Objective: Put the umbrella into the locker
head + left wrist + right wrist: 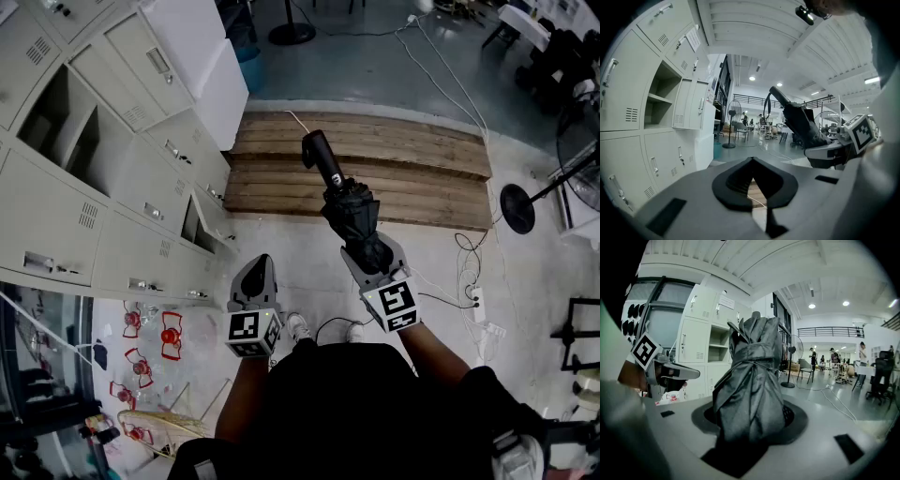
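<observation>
A folded black umbrella (349,211) sticks out forward from my right gripper (373,255), handle (323,161) at the far end. The jaws are shut on its bunched fabric (752,376), which fills the right gripper view. My left gripper (255,274) hangs beside it, to the left, shut and with nothing in it; its pads (740,180) meet. A grey bank of lockers (141,187) stands on the left. One compartment (66,122) is open with a shelf inside, and a lower door (211,220) stands ajar. The left gripper view shows the open compartment (658,98) and the umbrella (799,119).
A wooden pallet platform (375,159) lies ahead on the concrete floor. A fan's round base (517,208) and cables with a power strip (476,300) are on the right. Red objects (150,337) lie low on the left. A white cabinet (202,56) ends the locker row.
</observation>
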A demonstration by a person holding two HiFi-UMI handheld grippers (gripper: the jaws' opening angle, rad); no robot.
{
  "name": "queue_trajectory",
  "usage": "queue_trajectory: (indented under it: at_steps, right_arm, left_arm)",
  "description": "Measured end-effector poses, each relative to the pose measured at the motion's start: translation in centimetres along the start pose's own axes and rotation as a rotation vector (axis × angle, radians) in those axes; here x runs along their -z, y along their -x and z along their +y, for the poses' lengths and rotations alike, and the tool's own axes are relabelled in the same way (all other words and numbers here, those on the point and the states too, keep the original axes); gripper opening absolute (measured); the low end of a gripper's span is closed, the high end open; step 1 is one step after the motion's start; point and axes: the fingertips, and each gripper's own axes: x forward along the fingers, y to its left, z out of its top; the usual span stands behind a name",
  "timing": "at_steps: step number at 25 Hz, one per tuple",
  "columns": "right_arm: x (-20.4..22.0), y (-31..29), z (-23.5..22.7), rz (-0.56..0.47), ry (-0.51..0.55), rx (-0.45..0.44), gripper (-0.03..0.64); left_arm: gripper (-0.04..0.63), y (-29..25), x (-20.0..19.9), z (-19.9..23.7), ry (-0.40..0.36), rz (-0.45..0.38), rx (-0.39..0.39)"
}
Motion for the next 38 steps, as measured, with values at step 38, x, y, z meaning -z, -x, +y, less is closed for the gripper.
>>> queue_trajectory:
  at_steps: [38]
  right_arm:
    - [-8.1,-17.2,9.8,-0.057,0.08,-0.159,0.231]
  left_arm:
    - [-0.005,-1.2,-5.8,17.4,-0.112,-0.115,-0.1]
